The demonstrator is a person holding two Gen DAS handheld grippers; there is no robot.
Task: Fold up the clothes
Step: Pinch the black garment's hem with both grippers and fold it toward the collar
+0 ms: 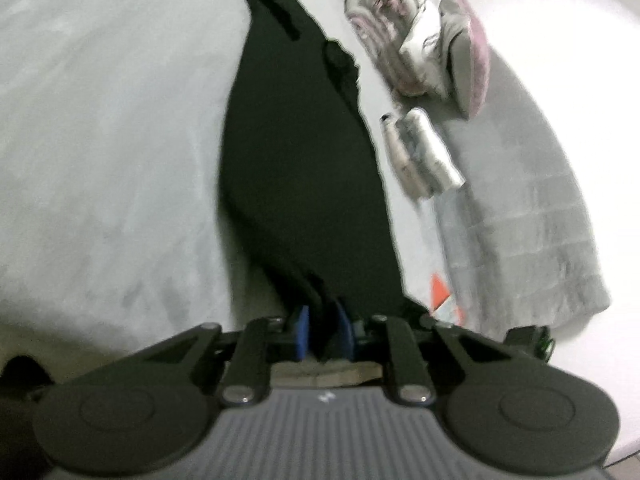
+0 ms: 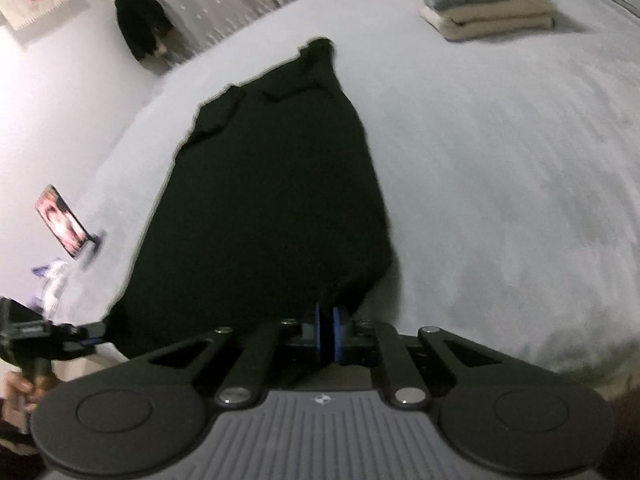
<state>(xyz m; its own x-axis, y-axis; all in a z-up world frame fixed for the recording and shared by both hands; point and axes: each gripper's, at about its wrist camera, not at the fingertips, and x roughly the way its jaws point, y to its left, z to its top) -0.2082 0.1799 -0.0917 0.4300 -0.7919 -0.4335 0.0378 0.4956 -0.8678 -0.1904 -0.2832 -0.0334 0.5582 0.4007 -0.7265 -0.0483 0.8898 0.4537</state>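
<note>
black garment (image 2: 264, 200) lies spread along the grey bed (image 2: 500, 200), running from the lower middle of both frames up to the upper middle, its far end rumpled. one garment is in play, and two tongs hold it: the left tongs (image 1: 322, 332) have their blue pads nearly together with a pinch of dark cloth between them, and the right tongs (image 2: 328, 332) are closed tighter on the other near corner. holding both near corners this way looks meant to keep the hem taut, so the near edge can be carried over toward the far end as one fold, though that is only a judgement.

in the upper right of the right wrist view stands one stack of folded clothes (image 2: 488, 0), about four pieces, likely the finished pile kept clear of the working patch. at the left of that view leans one phone (image 2: 62, 222). in the left wrist view, right of the garment, lie a heap of pale and pink clothes (image 1: 420, 44), one small pale bundle (image 1: 420, 156) and a grey towel (image 1: 532, 240), probably waiting.
</note>
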